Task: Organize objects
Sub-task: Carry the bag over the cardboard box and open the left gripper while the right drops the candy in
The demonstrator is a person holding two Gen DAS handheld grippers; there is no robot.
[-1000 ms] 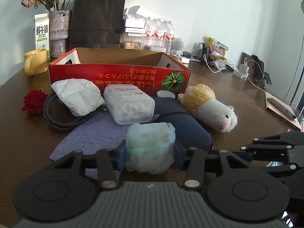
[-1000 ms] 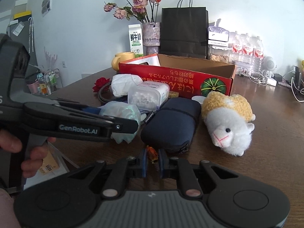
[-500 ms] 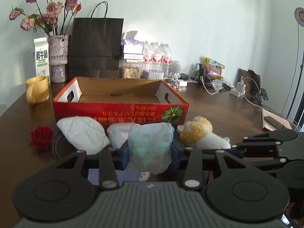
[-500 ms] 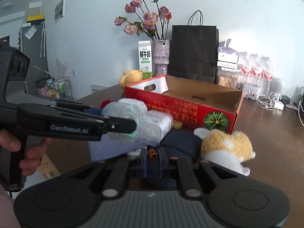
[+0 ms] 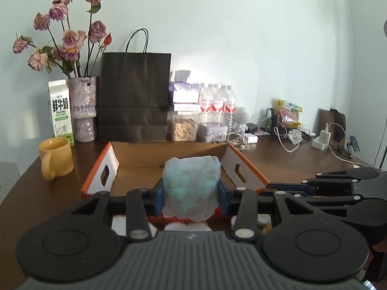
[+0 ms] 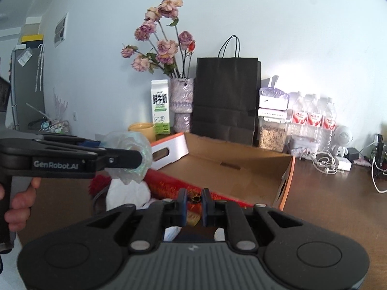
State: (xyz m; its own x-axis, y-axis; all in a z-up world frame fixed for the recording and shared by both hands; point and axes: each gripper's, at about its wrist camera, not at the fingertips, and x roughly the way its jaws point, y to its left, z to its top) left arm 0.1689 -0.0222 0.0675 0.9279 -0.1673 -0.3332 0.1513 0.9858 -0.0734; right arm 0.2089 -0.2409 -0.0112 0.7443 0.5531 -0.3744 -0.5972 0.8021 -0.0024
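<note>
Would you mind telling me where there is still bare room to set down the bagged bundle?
The cardboard box floor is bare, bordered by its white handle flaps. Bare wood also lies between the box and the yellow mug, and right of the box before the cables. The back wall row is crowded.

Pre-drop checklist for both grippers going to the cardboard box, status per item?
1. Left gripper grip on the plastic-wrapped bundle: ok, pads press both sides.
2. Right gripper grip: ok, shut on a small orange-brown item; what it is, cannot tell.
3. Cardboard box open with bare floor to receive: ok.
4. Bundle above the box's near wall: ok in the left wrist view.
5. Right item past the near wall: cannot tell, it seems level with the red front edge.
6. Spacing between the two grippers: ok, apart in the right wrist view.
</note>
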